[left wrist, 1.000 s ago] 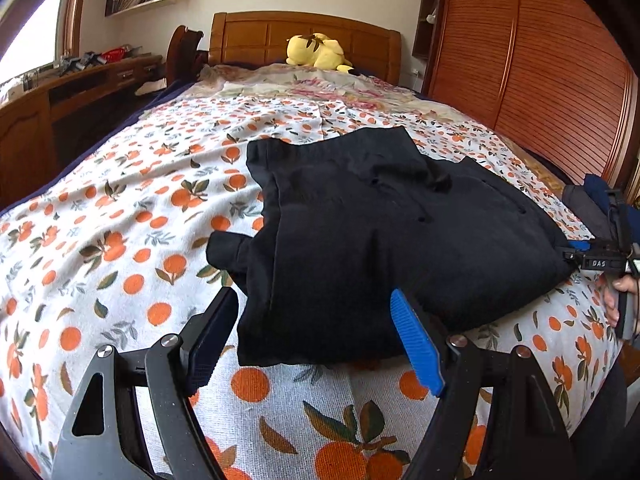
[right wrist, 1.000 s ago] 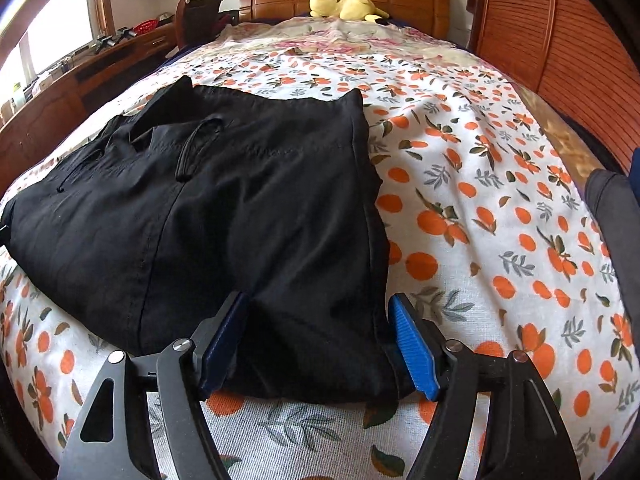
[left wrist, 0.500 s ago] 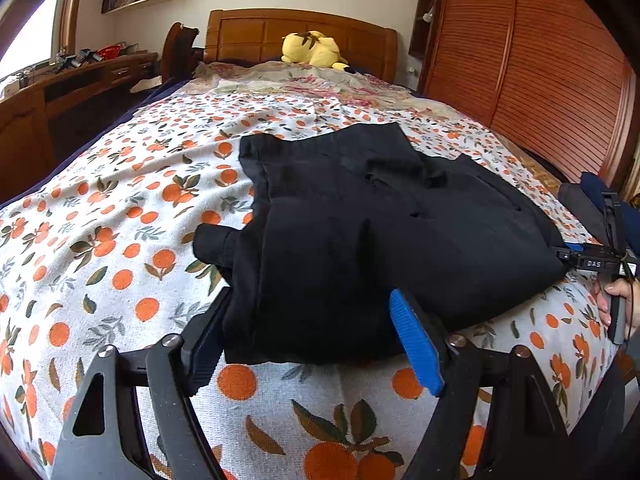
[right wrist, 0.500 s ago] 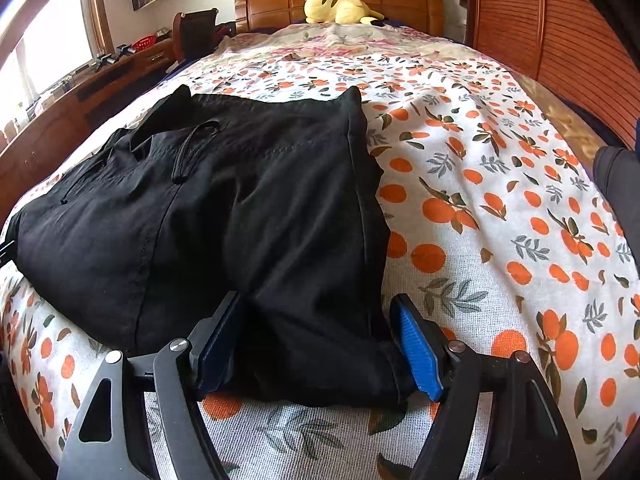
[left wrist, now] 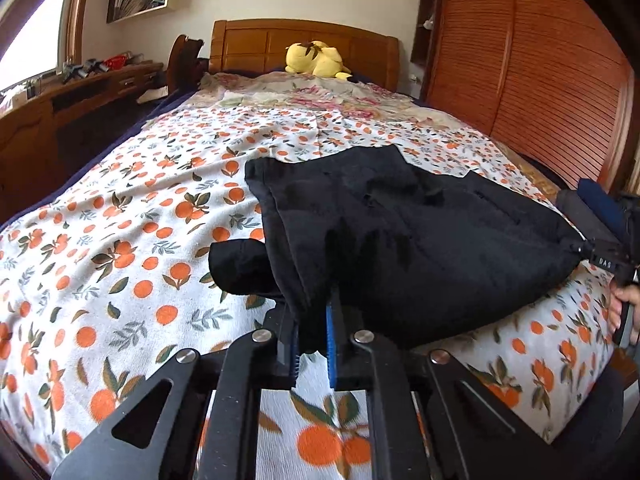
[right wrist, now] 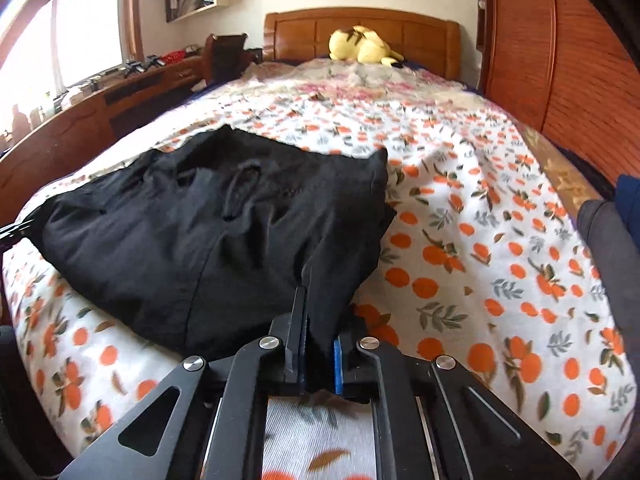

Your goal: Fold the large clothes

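A black garment [left wrist: 400, 240] lies partly folded across the near end of the bed, on an orange-print cover. My left gripper [left wrist: 312, 344] is shut on its near left edge, the cloth bunched between the blue pads. My right gripper [right wrist: 318, 356] is shut on the near right edge of the same garment [right wrist: 208, 232]. The right gripper also shows at the right edge of the left wrist view [left wrist: 608, 256], held by a hand. The cloth is raised a little at both grips.
The bed cover [left wrist: 120, 240] stretches back to a wooden headboard [left wrist: 304, 44] with a yellow plush toy [left wrist: 316, 60]. A wooden desk [left wrist: 72, 100] runs along the left. A slatted wooden wardrobe [left wrist: 540, 72] stands on the right. Dark clothes [right wrist: 612, 232] lie at the right bed edge.
Both grippers went from open around the garment's near edge to shut on it. The edge now bunches up and lifts slightly at each grip.
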The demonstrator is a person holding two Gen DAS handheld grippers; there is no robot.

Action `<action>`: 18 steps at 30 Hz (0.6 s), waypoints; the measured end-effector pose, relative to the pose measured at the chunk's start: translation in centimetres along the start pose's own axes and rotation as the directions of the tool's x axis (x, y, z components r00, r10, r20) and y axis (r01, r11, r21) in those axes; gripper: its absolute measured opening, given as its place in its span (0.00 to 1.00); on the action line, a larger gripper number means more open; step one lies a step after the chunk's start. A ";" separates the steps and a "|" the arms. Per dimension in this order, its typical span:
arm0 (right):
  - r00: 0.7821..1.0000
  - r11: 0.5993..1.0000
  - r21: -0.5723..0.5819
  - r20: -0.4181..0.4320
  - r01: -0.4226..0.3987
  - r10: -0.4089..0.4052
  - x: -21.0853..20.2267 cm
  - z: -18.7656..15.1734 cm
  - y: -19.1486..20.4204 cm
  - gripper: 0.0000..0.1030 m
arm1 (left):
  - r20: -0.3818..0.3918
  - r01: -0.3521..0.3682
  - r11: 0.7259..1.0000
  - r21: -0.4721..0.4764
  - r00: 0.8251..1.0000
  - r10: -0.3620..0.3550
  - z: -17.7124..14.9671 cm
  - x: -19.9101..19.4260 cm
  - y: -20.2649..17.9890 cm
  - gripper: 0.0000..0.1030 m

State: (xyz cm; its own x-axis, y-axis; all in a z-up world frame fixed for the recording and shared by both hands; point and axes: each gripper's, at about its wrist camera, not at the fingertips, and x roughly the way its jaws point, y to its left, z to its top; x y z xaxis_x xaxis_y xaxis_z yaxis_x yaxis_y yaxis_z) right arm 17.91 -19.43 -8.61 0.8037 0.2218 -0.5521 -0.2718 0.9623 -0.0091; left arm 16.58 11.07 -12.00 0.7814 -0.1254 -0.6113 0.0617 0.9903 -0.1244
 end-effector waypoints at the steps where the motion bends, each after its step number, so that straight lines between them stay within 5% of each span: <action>1: 1.000 1.000 -0.004 0.004 -0.006 0.006 -0.9 -0.2 -0.2 0.08 | 0.004 0.009 1.000 0.003 1.000 -0.009 -0.2 -0.7 -0.1 0.10; 12: 1.000 0.999 -0.043 -0.002 -0.005 0.005 -8.8 -4.3 0.1 0.10 | 0.005 0.045 0.999 -0.003 0.999 -0.045 -4.6 -5.7 -0.8 0.10; 18: 0.998 0.998 -0.039 0.016 0.055 -0.054 -8.4 -1.2 -0.1 0.40 | 0.000 0.039 0.999 -0.003 0.999 -0.039 -4.8 -5.1 -0.6 0.10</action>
State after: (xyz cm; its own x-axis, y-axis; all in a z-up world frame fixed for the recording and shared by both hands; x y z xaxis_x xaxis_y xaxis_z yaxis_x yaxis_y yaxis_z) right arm 10.56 -21.54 -4.93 0.8255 0.1717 -0.5377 -0.2479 0.9661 -0.0721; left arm 9.59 10.81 -12.54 0.7784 -0.1644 -0.6059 0.0905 0.9844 -0.1509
